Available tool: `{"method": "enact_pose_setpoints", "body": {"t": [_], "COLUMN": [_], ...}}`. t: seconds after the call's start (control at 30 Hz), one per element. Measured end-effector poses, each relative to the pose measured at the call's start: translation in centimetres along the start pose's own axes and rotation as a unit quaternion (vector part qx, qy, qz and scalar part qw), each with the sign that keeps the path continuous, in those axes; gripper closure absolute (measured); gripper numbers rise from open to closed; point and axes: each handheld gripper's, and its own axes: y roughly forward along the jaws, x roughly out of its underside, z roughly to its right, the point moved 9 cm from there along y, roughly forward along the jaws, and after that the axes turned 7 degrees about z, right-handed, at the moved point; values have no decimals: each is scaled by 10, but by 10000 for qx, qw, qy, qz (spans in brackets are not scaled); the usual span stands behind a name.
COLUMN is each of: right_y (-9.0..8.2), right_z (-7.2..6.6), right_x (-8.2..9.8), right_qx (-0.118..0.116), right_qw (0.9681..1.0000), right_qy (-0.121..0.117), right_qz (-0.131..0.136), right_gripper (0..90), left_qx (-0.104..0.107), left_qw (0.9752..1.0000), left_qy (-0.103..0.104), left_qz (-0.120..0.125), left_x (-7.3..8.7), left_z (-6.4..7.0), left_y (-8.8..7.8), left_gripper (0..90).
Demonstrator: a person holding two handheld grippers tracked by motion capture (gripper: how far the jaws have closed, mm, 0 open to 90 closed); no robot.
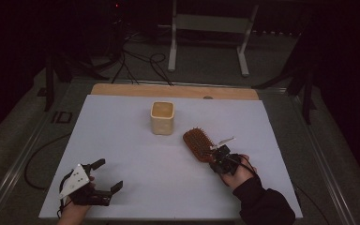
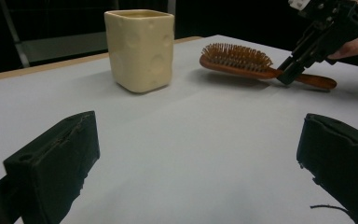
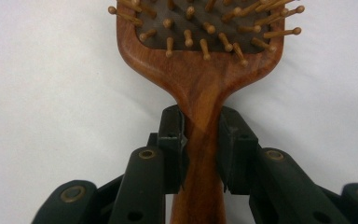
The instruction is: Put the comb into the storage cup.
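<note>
At the lower left of the high view the left gripper (image 1: pixel 107 176) rests low on the sheet (image 1: pixel 136 187), jaws spread wide with nothing between them; its own view looks across bare white toward the things beyond. At the lower right the right gripper (image 1: pixel 220 154) has its jaws closed on the neck of the brush (image 1: pixel 199 143), just below the head; in the right gripper view both pads (image 3: pixel 172 135) sit against the wooden handle, one on each side. The brush lies right of centre, bristles up, head pointing toward the upper left.

The step in hand looks like lifting the brush; it would go best with the clamp kept square on the narrow neck, the lift straight up, and the heavier head watched for droop or twist between the pads.

Farther up, near the centre, the cup (image 1: pixel 162 117) stands upright, close to the brush head but apart from it; a careless swing of the head toward the upper left could knock it. Beyond the sheet a strip of wood (image 1: pixel 122 89) shows along the table's far edge; past it, cables (image 1: pixel 140 63) and a frame (image 1: pixel 211 23) on the dim floor, well clear of the work.
</note>
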Motion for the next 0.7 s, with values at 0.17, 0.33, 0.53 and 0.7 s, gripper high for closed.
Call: {"method": "enact_pose_setpoints", "body": {"t": [0.17,0.33,0.53,0.7], "right_y": [-4,-9,-15,-20], "right_z": [3,7,3,2], "right_x": [-2,-6,-11,-15], "right_qx": [-55,-110,-161,-207], "right_qw": [9997,9986,9958,9930], "right_qy": [-75,-53,-72,-27], "right_qz": [204,517,893,1162], "right_gripper": [732,732,732,732], "left_qx": [-2,-4,-46,-138], "left_qw": [10000,10000,9999,9996], "left_qy": [-21,-32,-94,-186], "left_qz": [-13,-53,-124,-145], "left_x": [1,1,0,-8], "left_z": [0,0,2,2], "left_y": [1,2,4,6], "left_gripper": [0,0,0,0]}}
